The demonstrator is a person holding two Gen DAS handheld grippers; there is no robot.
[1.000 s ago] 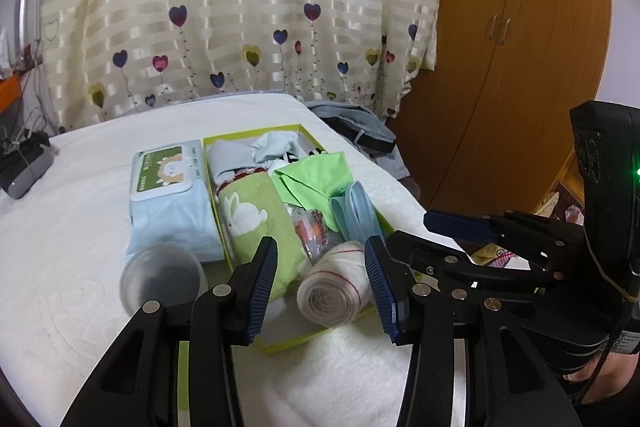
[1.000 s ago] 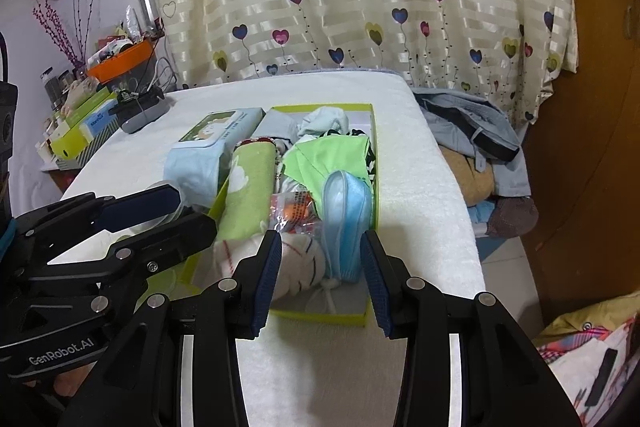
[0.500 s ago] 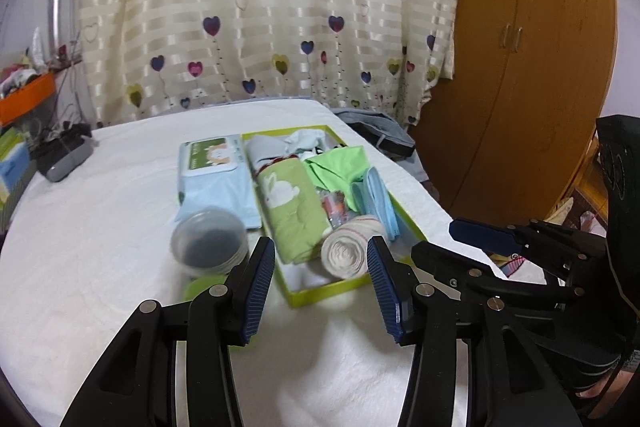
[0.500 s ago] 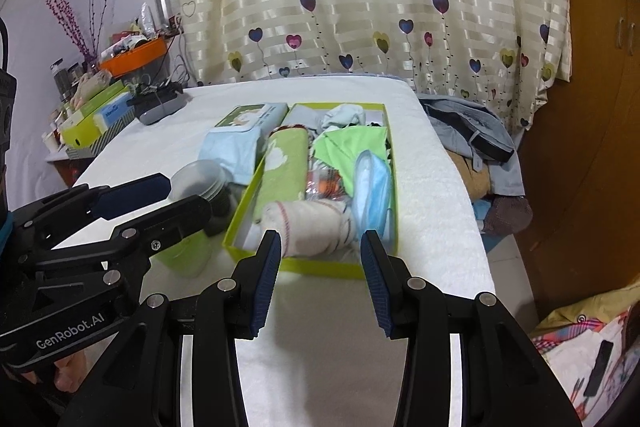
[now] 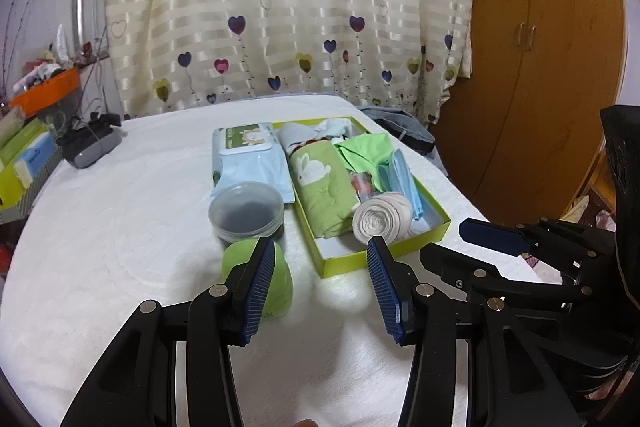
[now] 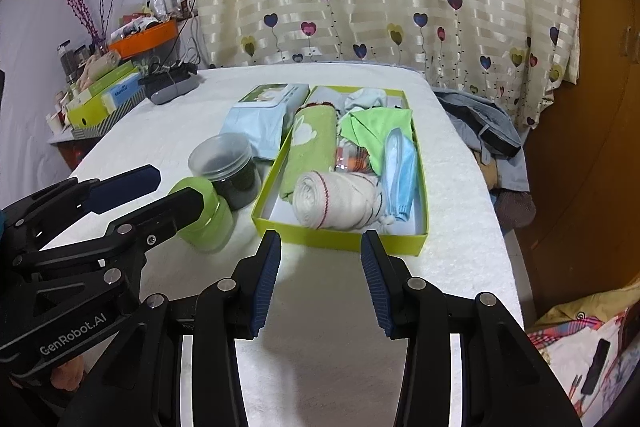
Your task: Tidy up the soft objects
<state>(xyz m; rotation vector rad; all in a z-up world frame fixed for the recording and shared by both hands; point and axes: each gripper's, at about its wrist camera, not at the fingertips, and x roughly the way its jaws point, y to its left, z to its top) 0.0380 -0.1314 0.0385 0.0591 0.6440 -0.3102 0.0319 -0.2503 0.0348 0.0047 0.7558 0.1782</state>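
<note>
rolled sock (image 6: 334, 199) lies in green box (image 6: 340, 237) on bed (image 5: 120, 227); left gripper (image 5: 318, 287) and right gripper (image 6: 320, 277) jaws parted, holding nothing.

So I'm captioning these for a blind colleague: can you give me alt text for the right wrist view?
A yellow-green box packed with soft things, a rolled bandage, a green towel and a blue face mask, sits on a white bed. The right gripper hangs open and empty in front of it. The left gripper is at the left, by a green cup and a clear jar.
</note>
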